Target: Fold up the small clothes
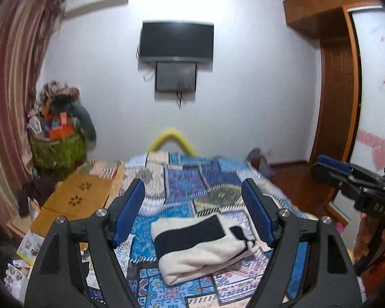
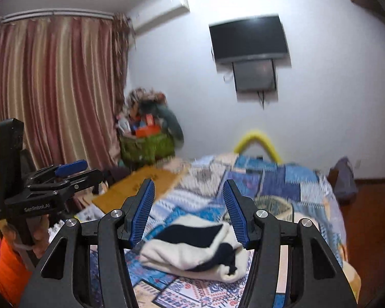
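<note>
Left wrist view: the left tongs stand wide apart with nothing between the blue pads, raised above the bed and pointing along it toward the far wall. The folded garment, cream with navy bands, lies on the patterned quilt near the bed's near end, a compact bundle with its layers stacked, a small navy-edged flap at its right end. It looks set down on purpose: flat, squared, clear of the bed's side edges. The right tongs show at the right, out past the bed's right edge, off the cloth.

Right wrist view: the right tongs are parted, empty, and lifted clear of the garment, which lies on the quilt below them. The left tongs hang beyond the bed's left edge, a hand gripping the handle below. My reading: the fold is finished, and both tools are up so as not to disturb it.
</note>
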`<state>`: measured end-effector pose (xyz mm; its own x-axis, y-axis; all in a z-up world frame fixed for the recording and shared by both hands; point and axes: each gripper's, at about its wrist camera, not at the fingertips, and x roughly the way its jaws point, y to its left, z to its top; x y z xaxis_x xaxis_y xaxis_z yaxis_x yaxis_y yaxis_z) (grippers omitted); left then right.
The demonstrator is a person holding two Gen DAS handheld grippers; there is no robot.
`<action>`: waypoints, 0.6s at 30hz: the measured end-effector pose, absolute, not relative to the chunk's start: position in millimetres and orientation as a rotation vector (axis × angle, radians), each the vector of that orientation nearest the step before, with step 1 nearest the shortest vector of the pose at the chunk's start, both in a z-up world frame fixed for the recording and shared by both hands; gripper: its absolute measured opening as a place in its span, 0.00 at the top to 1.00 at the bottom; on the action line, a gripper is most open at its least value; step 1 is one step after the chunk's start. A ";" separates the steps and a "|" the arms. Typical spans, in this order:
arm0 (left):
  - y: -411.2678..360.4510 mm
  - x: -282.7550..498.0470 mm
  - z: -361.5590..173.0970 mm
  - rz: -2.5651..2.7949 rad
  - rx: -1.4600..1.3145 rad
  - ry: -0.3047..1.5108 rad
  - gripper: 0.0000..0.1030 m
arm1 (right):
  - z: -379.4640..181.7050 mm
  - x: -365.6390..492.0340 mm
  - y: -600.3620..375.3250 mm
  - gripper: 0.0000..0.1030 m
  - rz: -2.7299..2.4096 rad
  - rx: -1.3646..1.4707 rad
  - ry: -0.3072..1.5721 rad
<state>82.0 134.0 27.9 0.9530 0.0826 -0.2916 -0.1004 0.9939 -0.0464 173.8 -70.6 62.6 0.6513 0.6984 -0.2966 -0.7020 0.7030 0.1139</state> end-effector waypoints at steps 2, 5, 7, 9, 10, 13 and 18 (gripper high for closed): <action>128.3 65.4 33.0 0.106 -0.062 0.247 0.25 | 68.6 156.0 -73.3 0.50 0.793 -0.012 0.293; 121.4 47.7 35.5 0.126 -0.052 0.203 0.22 | 70.1 139.7 -75.1 0.45 0.786 -0.007 0.262; 117.5 36.9 34.6 0.135 -0.045 0.184 0.16 | 69.2 131.8 -75.4 0.34 0.769 -0.003 0.247; 114.9 32.2 32.2 0.137 -0.041 0.174 0.11 | 67.3 127.1 -74.8 0.22 0.744 0.004 0.231; 114.0 29.3 30.8 0.138 -0.042 0.174 0.09 | 66.9 125.8 -74.8 0.19 0.733 0.007 0.227; 115.4 24.6 28.4 0.144 -0.068 0.179 0.05 | 67.1 122.7 -74.6 0.13 0.713 0.008 0.225; 118.1 20.9 24.3 0.140 -0.089 0.191 0.02 | 64.4 119.5 -71.9 0.00 0.668 -0.024 0.220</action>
<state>20.9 118.1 24.3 0.9722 0.1300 -0.1949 -0.1469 0.9863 -0.0745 119.5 -71.9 64.4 0.7629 0.6116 -0.2098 -0.6166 0.7858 0.0487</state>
